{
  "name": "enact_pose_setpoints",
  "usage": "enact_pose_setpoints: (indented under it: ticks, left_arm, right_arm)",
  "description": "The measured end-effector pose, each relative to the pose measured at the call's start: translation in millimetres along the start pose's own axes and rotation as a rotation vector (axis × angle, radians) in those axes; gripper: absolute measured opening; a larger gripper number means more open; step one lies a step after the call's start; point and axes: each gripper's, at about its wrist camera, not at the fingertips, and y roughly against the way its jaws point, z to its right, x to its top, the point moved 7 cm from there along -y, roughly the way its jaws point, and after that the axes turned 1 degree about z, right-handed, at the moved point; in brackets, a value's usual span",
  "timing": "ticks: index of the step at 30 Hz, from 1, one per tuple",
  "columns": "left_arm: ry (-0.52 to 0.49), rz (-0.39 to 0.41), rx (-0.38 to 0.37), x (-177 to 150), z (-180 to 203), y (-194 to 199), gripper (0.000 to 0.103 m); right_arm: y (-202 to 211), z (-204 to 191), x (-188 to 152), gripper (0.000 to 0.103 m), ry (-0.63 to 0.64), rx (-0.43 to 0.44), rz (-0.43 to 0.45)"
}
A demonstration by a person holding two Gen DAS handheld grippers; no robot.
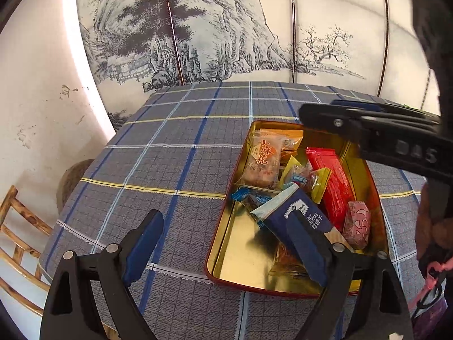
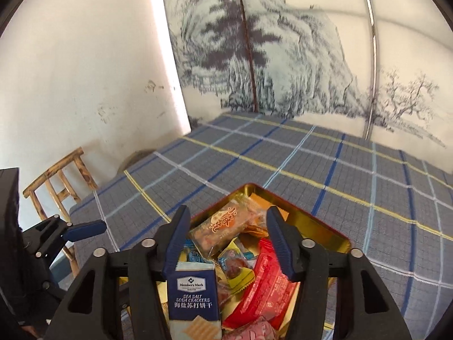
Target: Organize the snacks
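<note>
A gold tin (image 1: 249,255) with a red rim lies on the checked cloth, holding several wrapped snacks. Among them are a clear pack with orange characters (image 1: 262,158), a long red wrapper (image 1: 331,181), a navy cracker packet (image 1: 300,215) and a pink sweet (image 1: 356,223). My left gripper (image 1: 223,243) stands open astride the tin's near left wall, gripping nothing. My right gripper (image 2: 228,240) is open above the tin (image 2: 320,228). The cracker packet (image 2: 192,294) lies just below its left finger, not pinched. In the left wrist view the right gripper (image 1: 320,110) hovers over the tin's far right corner.
The blue-grey checked tablecloth (image 1: 170,155) spreads left of and behind the tin. A wooden stool (image 2: 56,181) stands off the table's left edge by a white wall. A painted landscape screen (image 1: 226,28) closes the far side. A hand (image 1: 433,221) holds the right gripper.
</note>
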Motion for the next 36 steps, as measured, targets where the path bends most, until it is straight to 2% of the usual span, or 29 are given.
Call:
enact_pose_setpoints:
  ticks: [3,4,5,6,10,14,22,29,32,36]
  left_arm:
    - [0.008,0.054,0.011,2.9,0.3,11.5,0.087]
    - [0.006,0.075,0.044,4.4,-0.5,16.7,0.089]
    - [0.003,0.084,0.066,5.4,-1.3,19.6,0.097]
    - [0.001,0.099,0.087,7.2,-1.2,24.2,0.098]
    - [0.028,0.161,0.046,14.6,3.1,44.6,0.100]
    - [0.053,0.175,0.017,19.8,6.9,60.5,0.103]
    - [0.050,0.183,0.011,23.8,14.7,81.8,0.103]
    - [0.104,0.203,-0.045,24.2,12.9,100.9,0.103]
    - [0.126,0.234,-0.016,19.5,9.1,112.1,0.103]
    - [0.105,0.270,0.017,18.2,10.8,127.3,0.103]
  right_arm:
    - [26.0,-3.4,-1.9,0.068,0.009,-0.032,0.065]
    - [34.7,-4.6,-3.0,0.071,0.015,-0.042,0.083]
    - [42.5,-5.9,-4.2,0.073,0.024,-0.056,0.098]
    - [48.6,-6.8,-5.1,0.074,0.032,-0.065,0.107]
    - [75.0,-12.0,-12.7,0.078,0.070,-0.094,0.141]
    - [93.5,-11.3,-16.6,0.080,0.068,-0.102,0.158]
    - [131.6,-13.8,-17.2,0.086,0.065,-0.138,0.229]
    - [162.6,-17.8,-14.1,0.090,0.073,-0.162,0.284]
    - [172.2,-18.6,-15.2,0.092,0.071,-0.171,0.295]
    - [179.0,-18.6,-18.1,0.093,0.070,-0.172,0.295]
